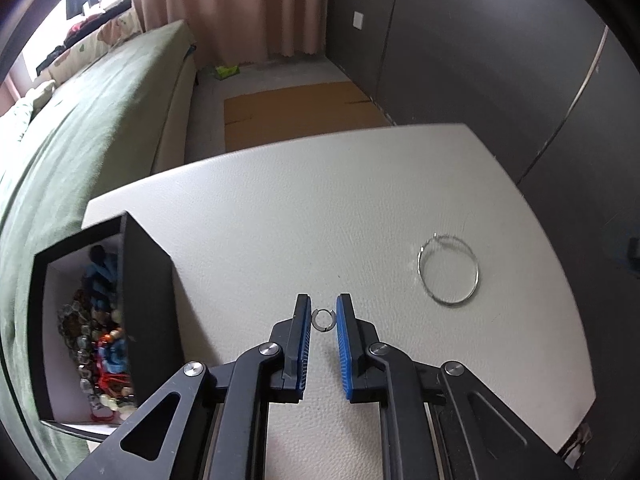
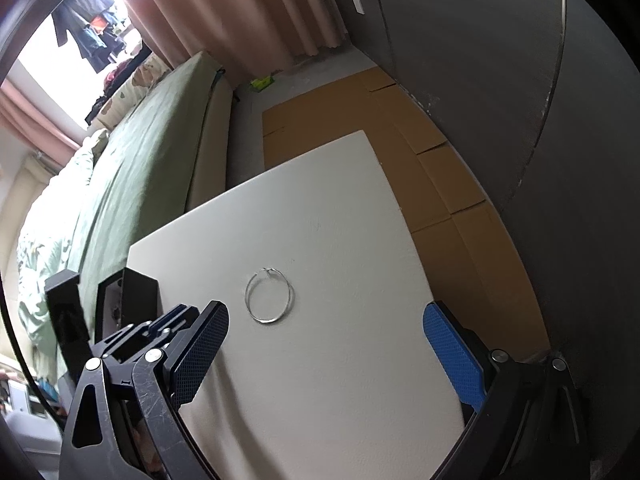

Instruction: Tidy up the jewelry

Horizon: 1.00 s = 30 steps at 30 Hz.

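Between your left tool (image 1: pixel 323 312) pads sits a small ring (image 1: pixel 323 319), ungripped; right tool (image 2: pixel 324 332) gapes wide near the bangle (image 2: pixel 269 295) mid-desk (image 2: pixel 320 220).

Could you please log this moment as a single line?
left hand-held gripper: open around small silver ring | right hand-held gripper: open, empty | thin silver wire bangle: on white table

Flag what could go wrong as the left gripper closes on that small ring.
1. The small silver ring lies flat on the white textured tabletop between the left gripper pads; thin and low, it may squirt out or tip instead of seating.
2. The black open-top box of beaded jewelry stands close on the left; a swing toward it could clip its wall.
3. The large thin wire bangle sits ahead of the wide-open right gripper, easily nudged.
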Motion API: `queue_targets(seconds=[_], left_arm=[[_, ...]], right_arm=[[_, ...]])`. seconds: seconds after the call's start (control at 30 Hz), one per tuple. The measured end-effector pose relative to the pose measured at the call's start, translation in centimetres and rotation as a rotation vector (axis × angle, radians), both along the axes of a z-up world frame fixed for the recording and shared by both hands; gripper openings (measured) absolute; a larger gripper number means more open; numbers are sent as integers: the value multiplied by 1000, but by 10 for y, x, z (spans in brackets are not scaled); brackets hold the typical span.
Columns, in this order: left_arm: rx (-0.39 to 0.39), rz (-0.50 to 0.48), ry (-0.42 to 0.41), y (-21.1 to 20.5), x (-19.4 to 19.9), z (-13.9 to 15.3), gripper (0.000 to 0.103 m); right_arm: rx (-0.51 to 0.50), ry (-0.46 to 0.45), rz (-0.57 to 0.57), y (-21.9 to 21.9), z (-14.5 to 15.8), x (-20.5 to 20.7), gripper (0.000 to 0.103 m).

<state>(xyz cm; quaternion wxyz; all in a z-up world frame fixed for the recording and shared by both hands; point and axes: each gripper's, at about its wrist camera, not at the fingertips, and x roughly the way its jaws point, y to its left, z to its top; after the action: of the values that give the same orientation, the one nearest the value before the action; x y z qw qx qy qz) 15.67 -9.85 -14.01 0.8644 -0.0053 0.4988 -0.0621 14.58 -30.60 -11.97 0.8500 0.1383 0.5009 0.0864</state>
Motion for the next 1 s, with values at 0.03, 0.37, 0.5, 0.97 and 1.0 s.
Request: queue_targets(seconds=[0.03, 0.37, 0.5, 0.97, 1.0], left_arm=[[-9, 6, -5, 3, 0, 3, 13], [-105, 65, -70, 37, -5, 40, 13], [-154, 102, -77, 59, -6, 48, 13], [-239, 165, -107, 109, -12, 64, 13], [-242, 169, -107, 112, -12, 64, 13]], right_arm=[[10, -2, 1, 0, 0, 0, 99], [-63, -9, 65, 29, -16, 15, 96], [-130, -10, 129, 50, -27, 21, 89], [-384, -33, 244, 102, -58, 28, 69], [-386, -43, 239, 103, -58, 28, 69]])
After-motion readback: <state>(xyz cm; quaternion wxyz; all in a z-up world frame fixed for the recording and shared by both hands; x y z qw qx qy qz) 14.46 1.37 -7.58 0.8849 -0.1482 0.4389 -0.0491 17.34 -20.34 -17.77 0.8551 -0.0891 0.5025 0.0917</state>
